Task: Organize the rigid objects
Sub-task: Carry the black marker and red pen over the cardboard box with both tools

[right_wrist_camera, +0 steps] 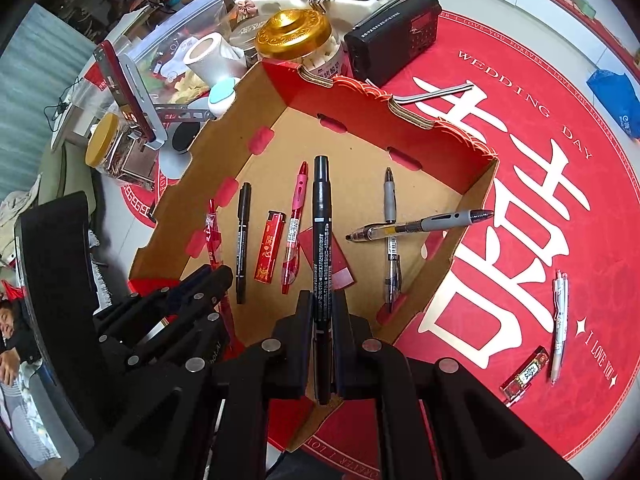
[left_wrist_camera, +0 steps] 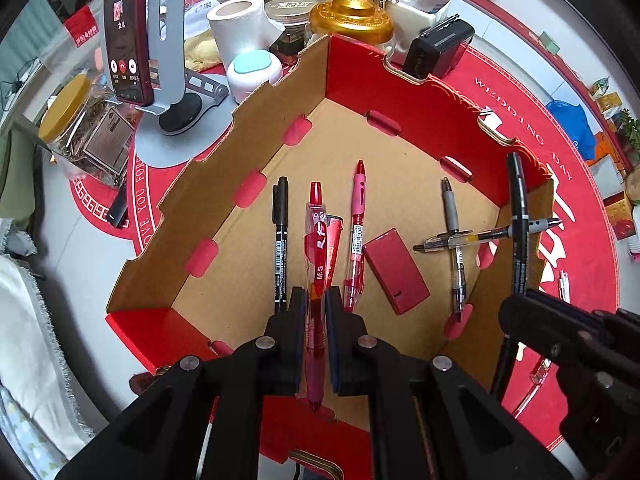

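A red-and-brown cardboard tray (left_wrist_camera: 400,92) (right_wrist_camera: 476,184) sits on a red mat. In it lie a black marker (left_wrist_camera: 281,240) (right_wrist_camera: 242,240), a pink pen (left_wrist_camera: 356,232) (right_wrist_camera: 294,224), a red lighter (right_wrist_camera: 269,246), a red box (left_wrist_camera: 396,270), and two crossed grey pens (left_wrist_camera: 454,236) (right_wrist_camera: 420,225). My left gripper (left_wrist_camera: 316,304) is shut on a red gel pen (left_wrist_camera: 316,240) above the tray; it also shows in the right wrist view (right_wrist_camera: 212,236). My right gripper (right_wrist_camera: 323,312) is shut on a thick black marker (right_wrist_camera: 322,232), seen at the tray's right wall in the left wrist view (left_wrist_camera: 518,216).
On the mat right of the tray lie a white pen (right_wrist_camera: 559,324) and a red lighter (right_wrist_camera: 524,374). Behind the tray stand a gold-lidded jar (left_wrist_camera: 352,18), black radio (right_wrist_camera: 394,36), tape roll (left_wrist_camera: 240,24), phone on a stand (left_wrist_camera: 128,32), and a yellow-lidded jar (left_wrist_camera: 84,128).
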Action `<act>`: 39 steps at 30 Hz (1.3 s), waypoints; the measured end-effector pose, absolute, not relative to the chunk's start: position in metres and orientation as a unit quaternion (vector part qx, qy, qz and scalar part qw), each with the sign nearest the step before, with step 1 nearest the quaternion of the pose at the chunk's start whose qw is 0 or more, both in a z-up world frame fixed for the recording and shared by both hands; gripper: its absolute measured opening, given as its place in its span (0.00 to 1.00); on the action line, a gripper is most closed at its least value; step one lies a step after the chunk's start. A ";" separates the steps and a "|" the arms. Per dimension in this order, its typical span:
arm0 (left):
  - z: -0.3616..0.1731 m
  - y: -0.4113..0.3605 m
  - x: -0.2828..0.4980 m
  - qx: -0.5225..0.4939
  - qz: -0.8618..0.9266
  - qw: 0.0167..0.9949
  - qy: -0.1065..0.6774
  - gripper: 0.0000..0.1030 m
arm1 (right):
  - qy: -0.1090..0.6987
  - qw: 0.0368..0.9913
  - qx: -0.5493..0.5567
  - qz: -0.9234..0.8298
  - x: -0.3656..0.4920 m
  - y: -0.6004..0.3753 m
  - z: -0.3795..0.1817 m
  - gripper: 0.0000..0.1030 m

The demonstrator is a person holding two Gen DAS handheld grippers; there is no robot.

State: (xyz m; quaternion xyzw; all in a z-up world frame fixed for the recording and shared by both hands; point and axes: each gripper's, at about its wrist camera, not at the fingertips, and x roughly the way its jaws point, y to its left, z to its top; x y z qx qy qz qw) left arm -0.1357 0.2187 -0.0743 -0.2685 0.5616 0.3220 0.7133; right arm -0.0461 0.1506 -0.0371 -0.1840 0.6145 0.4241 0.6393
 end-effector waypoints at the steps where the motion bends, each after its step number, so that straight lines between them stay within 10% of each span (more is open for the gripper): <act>1: -0.075 0.219 -0.136 -0.269 0.323 0.713 0.562 0.10 | 0.613 0.640 -0.186 0.423 -0.046 0.151 -0.038 0.10; 39: -0.099 0.241 -0.128 -0.258 0.324 0.703 0.578 0.10 | 0.620 0.637 -0.203 0.411 -0.038 0.171 -0.070 0.10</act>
